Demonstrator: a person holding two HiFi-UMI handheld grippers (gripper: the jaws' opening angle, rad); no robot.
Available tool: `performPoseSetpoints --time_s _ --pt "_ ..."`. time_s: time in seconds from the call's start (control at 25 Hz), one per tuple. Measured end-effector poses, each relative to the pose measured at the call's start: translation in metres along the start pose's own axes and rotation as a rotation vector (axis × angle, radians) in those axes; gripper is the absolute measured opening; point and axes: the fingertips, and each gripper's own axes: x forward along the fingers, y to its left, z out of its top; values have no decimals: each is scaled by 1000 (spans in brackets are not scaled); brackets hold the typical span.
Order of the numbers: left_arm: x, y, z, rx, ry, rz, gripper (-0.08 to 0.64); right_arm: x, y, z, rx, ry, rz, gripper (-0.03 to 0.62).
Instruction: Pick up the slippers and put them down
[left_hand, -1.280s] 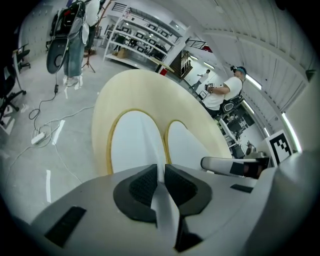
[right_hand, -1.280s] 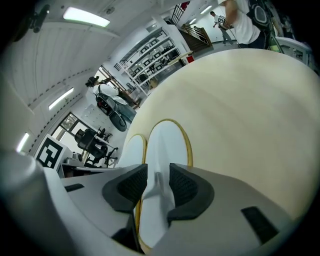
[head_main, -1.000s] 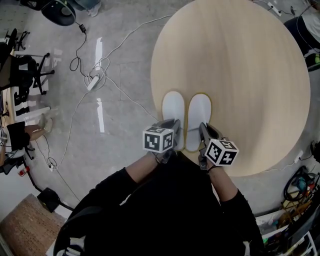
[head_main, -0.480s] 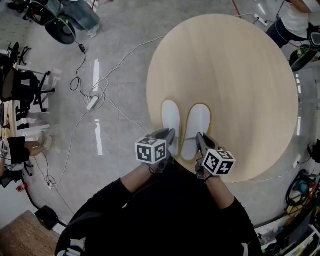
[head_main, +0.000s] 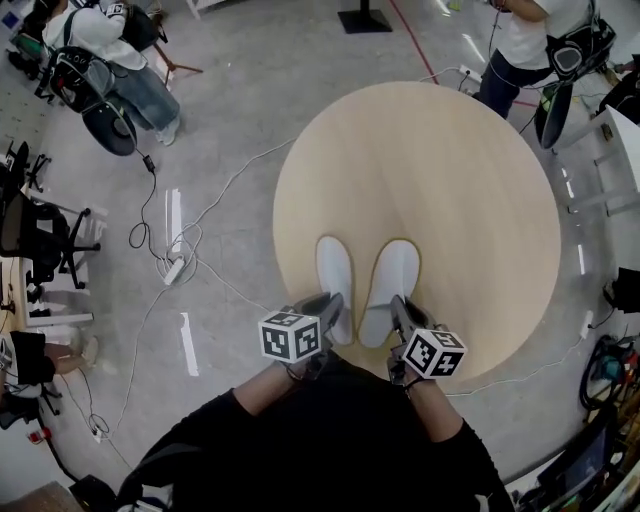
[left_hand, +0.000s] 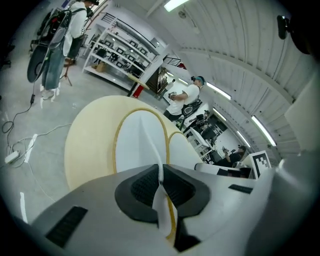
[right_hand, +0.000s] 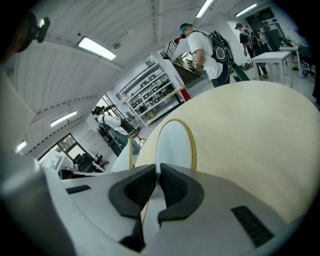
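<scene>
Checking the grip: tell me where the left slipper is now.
In the head view the left slipper is at the round table's near edge, left of the other slipper, its heel pinched in the left gripper.

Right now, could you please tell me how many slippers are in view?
2. The left slipper is pinched at its near end by the left gripper; the right slipper, beside it, by the right gripper. Both are over the round table's near side.
</scene>
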Motion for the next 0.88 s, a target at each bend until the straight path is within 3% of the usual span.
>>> performPoseSetpoints --time_s 0.28,0.52,0.72,0.88 --pt "0 -41 22 109 2 -163 34 -48 0 30 46 -173 -90 34" --pt "24 -60 11 124 40 -316 34 -87 -26 22 38 -304 -226 34" --pt "37 -84 -5 153 88 -378 34 -118 -45 14 43 -346 -303 34" --pt "38 -110 -15 199 108 -398 34 -140 -54 13 60 -364 -312 34"
